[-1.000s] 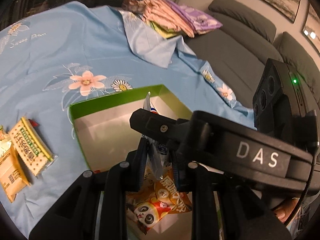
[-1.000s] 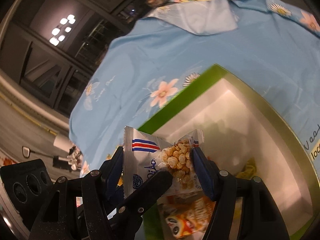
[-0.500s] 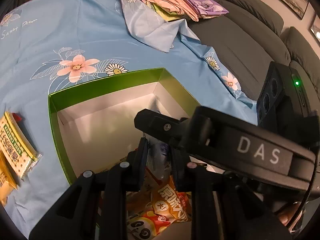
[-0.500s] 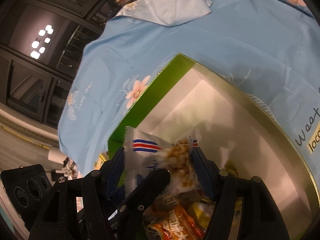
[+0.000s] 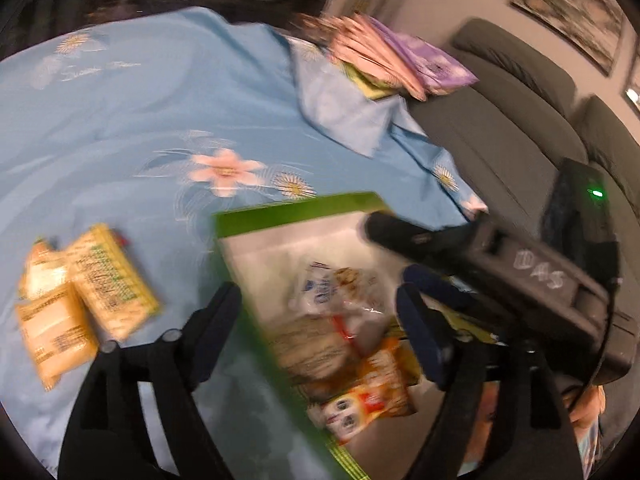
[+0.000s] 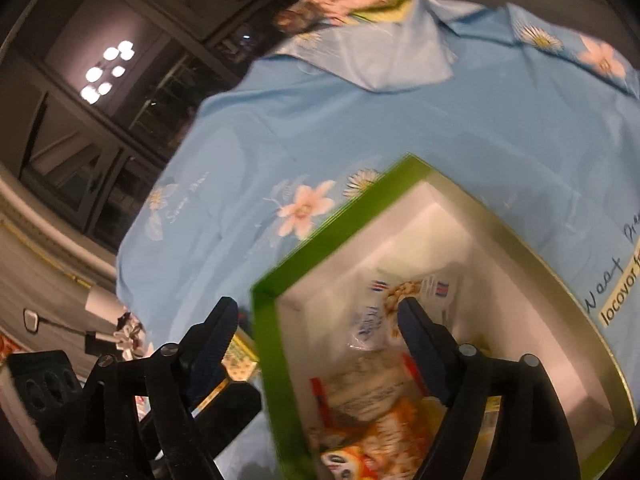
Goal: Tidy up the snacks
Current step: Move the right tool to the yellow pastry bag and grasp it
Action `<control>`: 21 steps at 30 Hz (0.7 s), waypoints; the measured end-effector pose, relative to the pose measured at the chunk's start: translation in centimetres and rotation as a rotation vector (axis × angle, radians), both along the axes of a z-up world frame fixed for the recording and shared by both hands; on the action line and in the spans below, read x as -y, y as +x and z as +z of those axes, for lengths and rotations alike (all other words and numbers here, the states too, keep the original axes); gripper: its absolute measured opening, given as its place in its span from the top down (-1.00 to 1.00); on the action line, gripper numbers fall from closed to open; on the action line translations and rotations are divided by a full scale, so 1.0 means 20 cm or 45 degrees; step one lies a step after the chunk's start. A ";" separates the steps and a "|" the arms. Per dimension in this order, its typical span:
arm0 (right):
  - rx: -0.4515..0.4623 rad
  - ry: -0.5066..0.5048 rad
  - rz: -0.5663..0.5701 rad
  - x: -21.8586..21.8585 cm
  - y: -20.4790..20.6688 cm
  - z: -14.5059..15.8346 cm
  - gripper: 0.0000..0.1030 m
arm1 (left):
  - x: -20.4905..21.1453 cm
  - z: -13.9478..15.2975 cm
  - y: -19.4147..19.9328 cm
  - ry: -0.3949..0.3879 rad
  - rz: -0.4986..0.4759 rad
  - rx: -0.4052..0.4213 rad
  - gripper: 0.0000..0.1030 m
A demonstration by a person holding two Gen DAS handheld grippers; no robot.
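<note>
Green box point(image 5: 296, 210), open top, white interior, on blue flowered cloth point(image 5: 120, 120) over the surface. Contents: white puffed-snack bag point(image 5: 332, 292) at the far end, lying loose; tan packet point(image 5: 312, 344) at the middle; orange panda-print bag point(image 5: 372, 396) nearest.

Left tool point(image 5: 320, 320): jaws spread wide, empty, astride the box's left wall.

Right tool point(image 6: 320, 328): jaws wide apart, empty, above the box.

Two yellow cracker packets point(image 5: 80, 304) on the cloth, left of the box. Folded fabrics point(image 5: 392, 56) at the far edge. Grey sofa point(image 5: 500, 120) to the right. Both views are blurred.
</note>
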State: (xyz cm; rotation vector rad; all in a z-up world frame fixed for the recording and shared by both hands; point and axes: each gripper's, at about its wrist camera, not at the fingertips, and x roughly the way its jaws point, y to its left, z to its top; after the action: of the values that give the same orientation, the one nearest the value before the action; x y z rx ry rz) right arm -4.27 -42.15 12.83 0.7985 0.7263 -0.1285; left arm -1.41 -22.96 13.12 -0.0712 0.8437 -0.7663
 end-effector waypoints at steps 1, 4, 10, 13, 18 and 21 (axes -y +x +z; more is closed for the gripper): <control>0.021 -0.013 0.021 -0.03 0.01 0.02 -0.68 | -0.07 0.01 0.01 -0.003 0.048 0.003 -0.65; 0.081 -0.048 0.116 -0.14 0.04 0.09 -0.75 | -0.28 0.01 0.05 0.007 0.210 -0.008 -0.67; 0.165 -0.087 0.315 -0.42 0.13 0.14 -0.77 | -0.73 -0.09 0.17 0.058 0.452 -0.104 -0.68; 0.148 -0.094 0.431 -0.60 0.22 0.10 -0.77 | -0.98 -0.18 0.22 0.089 0.588 -0.157 -0.68; 0.079 -0.132 0.573 -0.88 0.38 -0.02 -0.77 | -1.15 -0.35 0.26 -0.047 0.594 -0.233 -0.67; 0.019 -0.095 0.653 -0.99 0.48 -0.15 -0.76 | -1.12 -0.42 0.29 -0.029 0.511 -0.271 -0.65</control>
State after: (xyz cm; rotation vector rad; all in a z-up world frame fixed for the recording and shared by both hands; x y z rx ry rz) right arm 5.29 -22.30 9.84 0.5214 0.8854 0.3102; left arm 4.43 -0.60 4.79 -0.3373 0.9841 -0.3937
